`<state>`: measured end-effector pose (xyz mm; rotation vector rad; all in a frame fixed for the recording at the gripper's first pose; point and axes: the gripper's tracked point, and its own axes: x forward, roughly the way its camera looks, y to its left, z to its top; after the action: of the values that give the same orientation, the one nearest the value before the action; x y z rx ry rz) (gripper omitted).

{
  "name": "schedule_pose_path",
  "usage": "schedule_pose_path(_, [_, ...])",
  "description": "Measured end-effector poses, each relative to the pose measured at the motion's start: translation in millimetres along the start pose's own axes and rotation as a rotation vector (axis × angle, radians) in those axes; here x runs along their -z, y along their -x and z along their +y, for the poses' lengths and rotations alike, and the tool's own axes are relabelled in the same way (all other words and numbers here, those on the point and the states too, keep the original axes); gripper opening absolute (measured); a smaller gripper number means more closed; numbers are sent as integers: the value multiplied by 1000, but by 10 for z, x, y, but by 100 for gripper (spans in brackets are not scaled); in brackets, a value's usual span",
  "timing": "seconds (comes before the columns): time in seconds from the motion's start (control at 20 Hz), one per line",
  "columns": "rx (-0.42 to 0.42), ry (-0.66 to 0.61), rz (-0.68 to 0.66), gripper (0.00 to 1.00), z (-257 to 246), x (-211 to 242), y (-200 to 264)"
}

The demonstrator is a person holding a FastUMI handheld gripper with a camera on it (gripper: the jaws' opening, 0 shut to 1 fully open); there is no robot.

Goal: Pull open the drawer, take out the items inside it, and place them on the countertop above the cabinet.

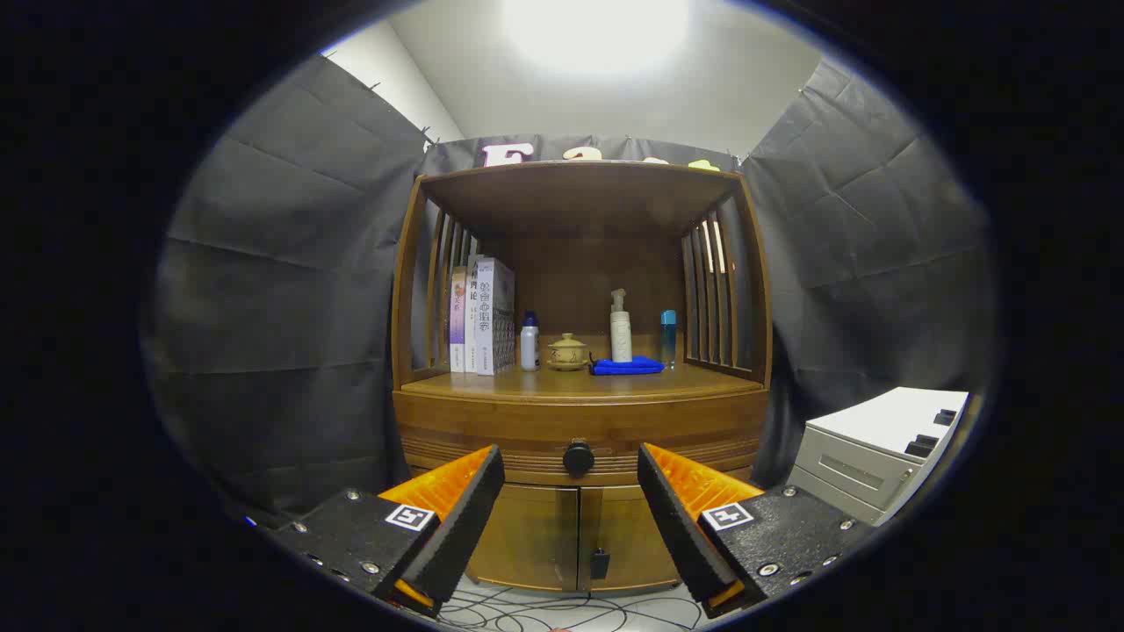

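We record: wooden cabinet [580,491], drawer [492,432] shut, its bench [527,383] bearing books [483,316], a blue cloth [627,366], three bottles and a lidded cup [567,351]. Our claw [571,465] spread wide, holding nothing. Drawer knob [578,457] between the fingertips, beyond them.

Smooth glossy wooden cabinet [580,412]

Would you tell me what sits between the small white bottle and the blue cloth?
In the gripper view, a lidded teacup sits between the white bottle and blue cloth.
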<state>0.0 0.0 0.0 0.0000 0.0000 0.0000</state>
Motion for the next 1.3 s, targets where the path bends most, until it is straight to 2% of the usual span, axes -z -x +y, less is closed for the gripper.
schedule_pose_path(0.8, [-13, 14, -23, 95, 4, -63, -26])
schedule_pose_path(1.3, [-10, 18, -36, 95, 19, -142, -525])
